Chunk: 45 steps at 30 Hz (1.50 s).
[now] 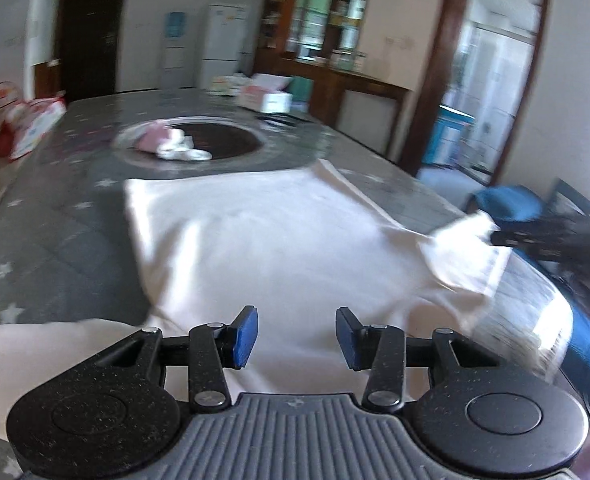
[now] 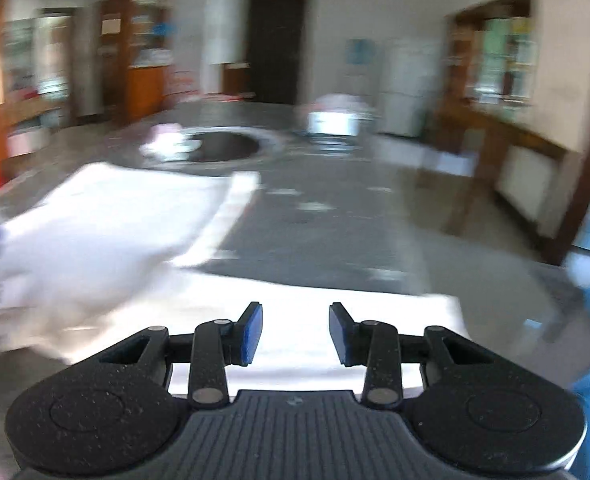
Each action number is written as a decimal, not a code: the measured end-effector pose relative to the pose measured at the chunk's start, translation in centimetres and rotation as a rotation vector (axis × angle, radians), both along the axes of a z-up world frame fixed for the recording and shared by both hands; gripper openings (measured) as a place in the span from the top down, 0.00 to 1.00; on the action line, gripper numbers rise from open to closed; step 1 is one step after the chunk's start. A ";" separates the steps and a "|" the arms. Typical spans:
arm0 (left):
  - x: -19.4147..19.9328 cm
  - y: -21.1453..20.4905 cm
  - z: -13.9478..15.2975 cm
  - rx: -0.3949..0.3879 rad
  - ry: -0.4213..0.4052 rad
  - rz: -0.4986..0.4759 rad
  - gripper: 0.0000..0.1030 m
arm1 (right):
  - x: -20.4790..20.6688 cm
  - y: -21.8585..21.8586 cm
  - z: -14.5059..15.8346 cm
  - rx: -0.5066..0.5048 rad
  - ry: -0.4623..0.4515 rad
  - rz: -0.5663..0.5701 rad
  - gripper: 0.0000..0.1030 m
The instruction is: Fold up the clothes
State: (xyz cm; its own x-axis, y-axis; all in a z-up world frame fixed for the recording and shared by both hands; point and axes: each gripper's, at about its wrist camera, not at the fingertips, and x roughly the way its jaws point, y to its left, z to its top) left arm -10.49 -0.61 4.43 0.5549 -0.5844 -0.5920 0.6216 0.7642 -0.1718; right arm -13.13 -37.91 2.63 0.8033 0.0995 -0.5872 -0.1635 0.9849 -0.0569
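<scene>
A white cotton T-shirt is lying spread flat on the grey star-patterned worktop, its hem towards the far end, just short of a round dark inset holding small crumpled pink and white cloths. The step in hand appears to be between folds: neither tool is gripping fabric. The left gripper is hovering over the near part of the shirt, its blue-padded fingers standing partly open with nothing between them. The right gripper is likewise hovering over the near right edge of the cloth, fingers partly apart and empty; both views are blurred. In the left wrist view the right sleeve is lying crumpled at the worktop's right edge, with the other tool's dark tip close beside it; contact cannot be told. The next move probably calls for both tools to descend and pinch a sleeve or side edge, then carry it inward across the body.
</scene>
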 end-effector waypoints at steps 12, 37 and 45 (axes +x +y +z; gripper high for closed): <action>-4.3 -4.3 -1.2 0.137 -0.121 -0.193 0.61 | -2.2 12.2 1.7 -0.025 0.080 0.569 0.72; -4.6 -0.4 -1.1 0.000 -0.083 -0.270 0.86 | -3.4 11.4 1.0 0.008 0.233 0.590 0.96; -5.5 -1.3 -0.3 -0.018 -0.131 -0.364 0.80 | -2.9 10.6 2.3 0.040 0.210 0.608 0.84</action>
